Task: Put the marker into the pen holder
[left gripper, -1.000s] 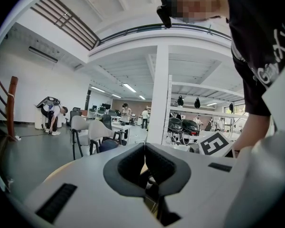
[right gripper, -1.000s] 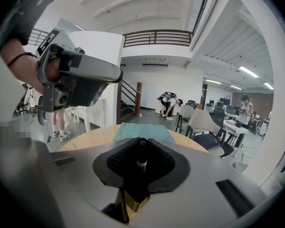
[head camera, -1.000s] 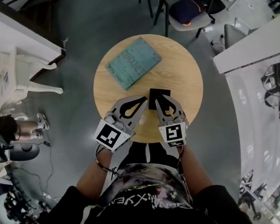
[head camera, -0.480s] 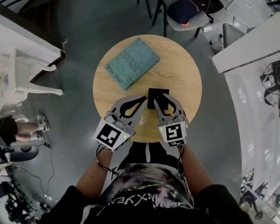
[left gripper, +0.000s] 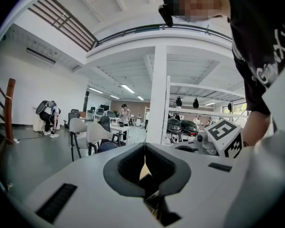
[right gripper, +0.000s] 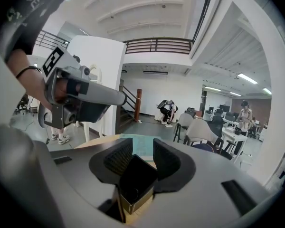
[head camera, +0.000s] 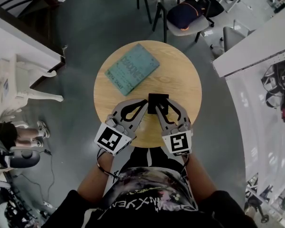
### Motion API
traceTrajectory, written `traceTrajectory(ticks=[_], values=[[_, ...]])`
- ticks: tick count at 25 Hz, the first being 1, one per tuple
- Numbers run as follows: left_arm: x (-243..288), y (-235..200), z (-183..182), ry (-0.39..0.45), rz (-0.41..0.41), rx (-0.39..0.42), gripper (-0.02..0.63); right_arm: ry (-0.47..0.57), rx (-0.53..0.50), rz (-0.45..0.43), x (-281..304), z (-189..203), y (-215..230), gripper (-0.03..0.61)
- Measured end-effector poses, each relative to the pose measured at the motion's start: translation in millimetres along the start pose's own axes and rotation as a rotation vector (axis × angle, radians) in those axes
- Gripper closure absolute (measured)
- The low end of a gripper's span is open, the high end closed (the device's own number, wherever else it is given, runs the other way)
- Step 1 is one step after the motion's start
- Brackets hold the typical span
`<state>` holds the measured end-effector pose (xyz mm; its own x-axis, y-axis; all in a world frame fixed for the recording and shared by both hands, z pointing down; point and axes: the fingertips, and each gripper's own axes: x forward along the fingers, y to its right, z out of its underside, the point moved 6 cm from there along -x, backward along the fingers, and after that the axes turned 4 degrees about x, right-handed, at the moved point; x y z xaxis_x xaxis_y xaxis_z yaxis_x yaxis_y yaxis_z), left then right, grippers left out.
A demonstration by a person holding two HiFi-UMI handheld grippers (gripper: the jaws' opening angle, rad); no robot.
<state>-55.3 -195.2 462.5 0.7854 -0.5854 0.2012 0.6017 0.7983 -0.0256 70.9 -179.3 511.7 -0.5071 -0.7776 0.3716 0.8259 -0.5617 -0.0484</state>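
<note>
A black square pen holder (head camera: 155,99) stands near the front of the round wooden table (head camera: 183,80). My right gripper (head camera: 168,103) hovers right over the pen holder (right gripper: 135,179), its jaws opening wide, and nothing is pressed between the pads. A dark round end, probably the marker (right gripper: 129,194), shows down inside the holder. My left gripper (head camera: 143,103) is just left of the holder with its tips touching, shut on nothing (left gripper: 144,151). The right gripper's marker cube (left gripper: 223,137) appears in the left gripper view.
A teal book (head camera: 133,66) lies on the table's far left part. A chair with a dark cushion (head camera: 183,11) stands beyond the table. A white counter (head camera: 256,46) runs along the right, and white furniture (head camera: 23,80) stands at the left.
The right gripper's jaws have spread apart above the pen holder. Both grippers stay at the holder; the left one has not changed.
</note>
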Motion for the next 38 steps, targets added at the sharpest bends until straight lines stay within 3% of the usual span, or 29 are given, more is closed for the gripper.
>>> traceTrajectory(ticks=[13, 20, 29, 38], values=[[-17.4, 19.6, -26.3, 0.016, 0.023, -0.004, 0.594, 0.14, -0.127, 0.005, -60.0, -71.0, -0.2, 0.436], [-26.0, 27.0, -42.8, 0.033, 0.028, -0.015, 0.594, 0.229, -0.032, -0.012, -83.5, -96.9, -13.2, 0.45], [-29.8, 30.6, -50.7, 0.042, 0.04, -0.004, 0.594, 0.208, -0.033, -0.016, -94.0, -94.8, -19.4, 0.575], [-32.5, 30.5, -53.0, 0.043, 0.046, -0.005, 0.594, 0.193, -0.035, -0.038, -87.7, -95.3, -22.8, 0.577]])
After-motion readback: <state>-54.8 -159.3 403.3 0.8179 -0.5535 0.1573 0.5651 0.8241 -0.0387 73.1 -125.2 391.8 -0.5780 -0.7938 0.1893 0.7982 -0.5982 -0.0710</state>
